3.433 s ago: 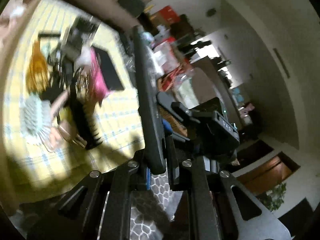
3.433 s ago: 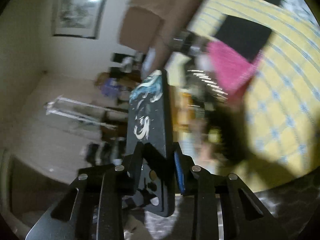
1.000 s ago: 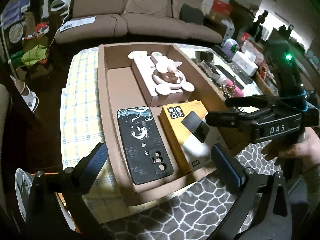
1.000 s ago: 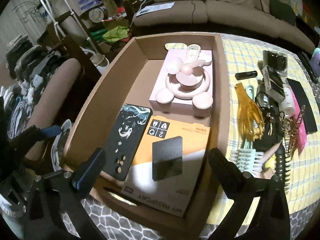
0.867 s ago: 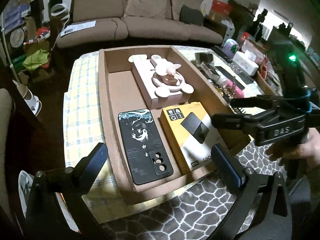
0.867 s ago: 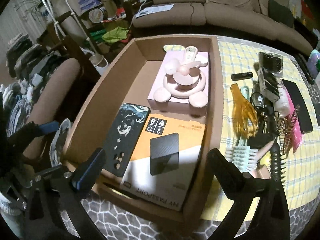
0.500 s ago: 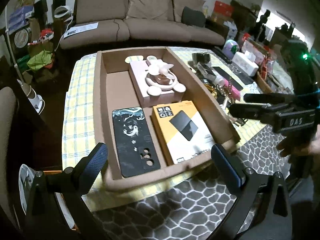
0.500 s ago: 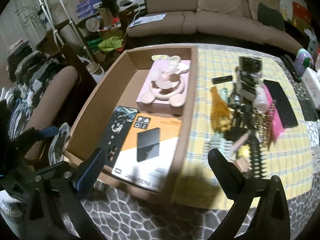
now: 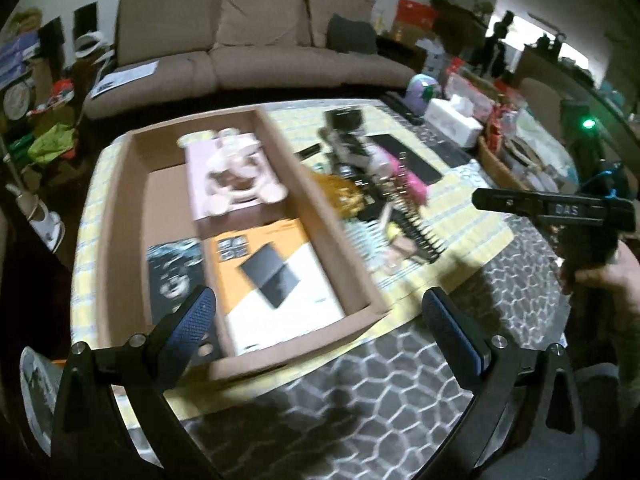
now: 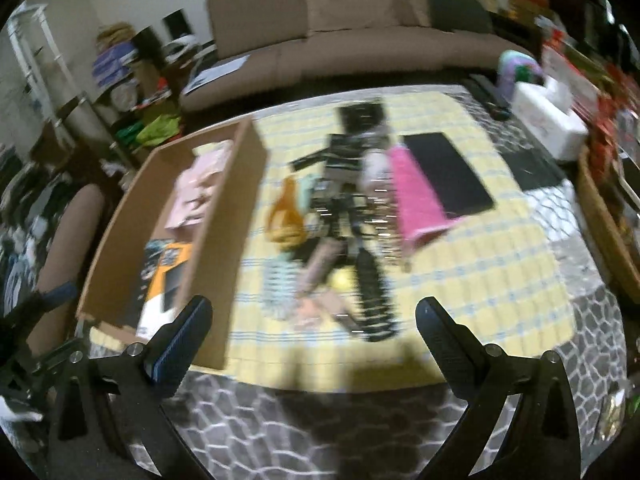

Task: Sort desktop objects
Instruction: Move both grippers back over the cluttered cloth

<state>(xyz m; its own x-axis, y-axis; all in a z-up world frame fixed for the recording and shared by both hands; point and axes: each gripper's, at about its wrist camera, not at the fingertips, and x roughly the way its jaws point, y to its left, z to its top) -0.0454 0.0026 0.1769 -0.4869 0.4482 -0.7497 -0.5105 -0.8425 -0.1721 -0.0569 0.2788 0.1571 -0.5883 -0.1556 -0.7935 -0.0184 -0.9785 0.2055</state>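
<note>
Both grippers hang spread and empty at the near edge of a cluttered table.

At left the cardboard box (image 9: 328,240) lies with its long axis running near to far; inside, the dark phone case (image 9: 176,268) and the orange hard-drive box (image 9: 276,276) lie flat side by side at the near end, lengthwise along the box, with the pink fan box (image 9: 232,176) beyond them. The left gripper (image 9: 320,316) hovers over the box's near rim, fingers wide apart, holding nothing. To the right, on the yellow checked cloth (image 10: 500,280), sits a blurred heap of combs and brushes (image 10: 340,232); a pink comb (image 10: 416,196) and a black flat case (image 10: 448,172) point near-to-far beside it. The right gripper (image 10: 312,320) faces this heap, fingers spread and empty. In the left wrist view a hand (image 9: 612,284) grips its handle at far right.
</note>
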